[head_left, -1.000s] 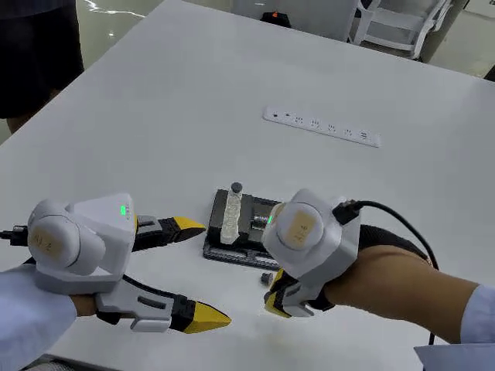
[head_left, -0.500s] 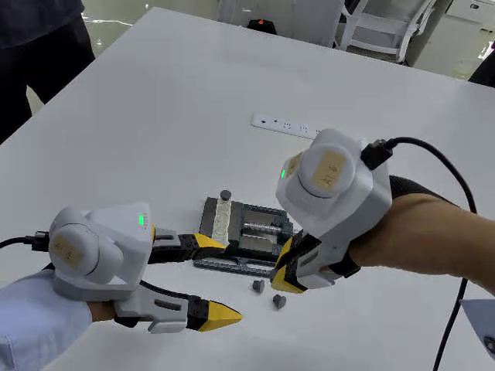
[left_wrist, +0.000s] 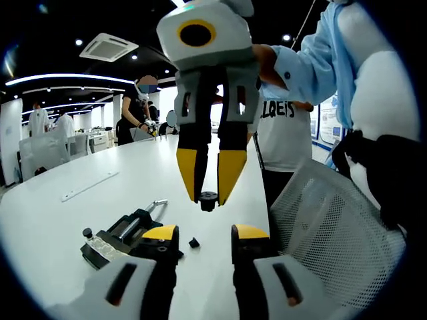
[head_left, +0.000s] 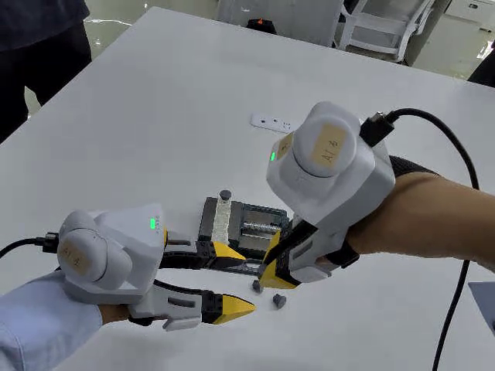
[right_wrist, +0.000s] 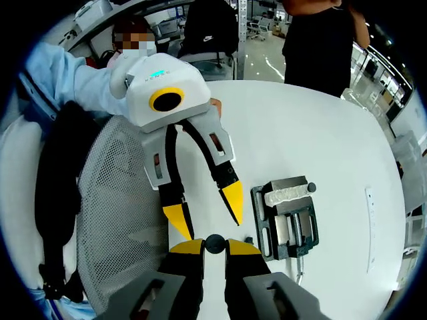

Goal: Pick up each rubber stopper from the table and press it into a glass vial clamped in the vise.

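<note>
Right tongs [right_wrist: 215, 248] pinched narrow on one rubber stopper [right_wrist: 215, 243], held clear of the table [head_left: 155, 116]. Left tongs [head_left: 236, 282] wide and empty, at about 8 o'clock of the vise [head_left: 251, 232]. Glass vial [head_left: 223, 220] lies clamped in the vise, with a seated stopper [head_left: 225, 195] at its 12 o'clock end. Two loose stoppers [head_left: 256, 285] sit on the table at 6 o'clock of the vise. Step in hand, likely: the carry to the vial. The next move calls for lining the held stopper square with an open mouth, then a straight push. Which mouth is open, I cannot tell.
</note>
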Available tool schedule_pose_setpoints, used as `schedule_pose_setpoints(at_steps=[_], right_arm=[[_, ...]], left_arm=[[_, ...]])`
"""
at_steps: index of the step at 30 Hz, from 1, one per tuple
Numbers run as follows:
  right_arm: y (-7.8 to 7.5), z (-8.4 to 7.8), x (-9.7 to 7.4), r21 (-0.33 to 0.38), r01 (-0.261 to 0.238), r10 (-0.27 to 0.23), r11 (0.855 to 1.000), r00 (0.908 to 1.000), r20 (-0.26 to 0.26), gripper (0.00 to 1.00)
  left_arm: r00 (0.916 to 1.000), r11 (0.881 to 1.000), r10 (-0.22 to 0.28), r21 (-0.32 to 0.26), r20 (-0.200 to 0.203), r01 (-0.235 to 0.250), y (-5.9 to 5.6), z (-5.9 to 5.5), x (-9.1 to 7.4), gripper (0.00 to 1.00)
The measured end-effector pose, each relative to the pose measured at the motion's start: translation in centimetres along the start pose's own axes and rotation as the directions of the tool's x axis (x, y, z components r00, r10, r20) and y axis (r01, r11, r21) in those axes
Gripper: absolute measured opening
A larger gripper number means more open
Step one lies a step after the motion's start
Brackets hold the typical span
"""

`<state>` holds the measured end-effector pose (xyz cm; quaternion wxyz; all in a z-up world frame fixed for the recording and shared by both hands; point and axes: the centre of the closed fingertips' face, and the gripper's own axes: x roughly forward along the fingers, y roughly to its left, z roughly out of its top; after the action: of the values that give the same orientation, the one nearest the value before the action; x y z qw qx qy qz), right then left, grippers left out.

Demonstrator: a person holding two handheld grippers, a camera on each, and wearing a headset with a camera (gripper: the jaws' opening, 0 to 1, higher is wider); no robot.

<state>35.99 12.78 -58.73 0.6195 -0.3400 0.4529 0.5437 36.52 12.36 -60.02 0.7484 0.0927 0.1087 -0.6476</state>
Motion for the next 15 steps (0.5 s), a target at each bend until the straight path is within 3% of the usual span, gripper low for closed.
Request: schedule_pose_setpoints(at_steps=[4,11,15], right_arm=[[0.0,0.2,-0.1,0.002,-0.003,0.003,1.000,1.0000,0.000,0.08],[-0.2,0.5,-0.4,0.004,-0.002,0.002,1.000,1.0000,0.006,0.08],[-0.1,0.7,-0.6,0.004,-0.011,0.011,1.000,0.9999,0.010,0.08]], left_arm=[[0.9998,1.000,0.013,0.028,0.015,-0.013,0.1,0.8,0.0,0.18],[0.9990,0.999,0.018,0.032,0.042,-0.019,0.2,1.5,-0.1,0.16],[0.9989,1.000,0.008,0.029,0.046,-0.010,0.0,1.6,-0.2,0.09]])
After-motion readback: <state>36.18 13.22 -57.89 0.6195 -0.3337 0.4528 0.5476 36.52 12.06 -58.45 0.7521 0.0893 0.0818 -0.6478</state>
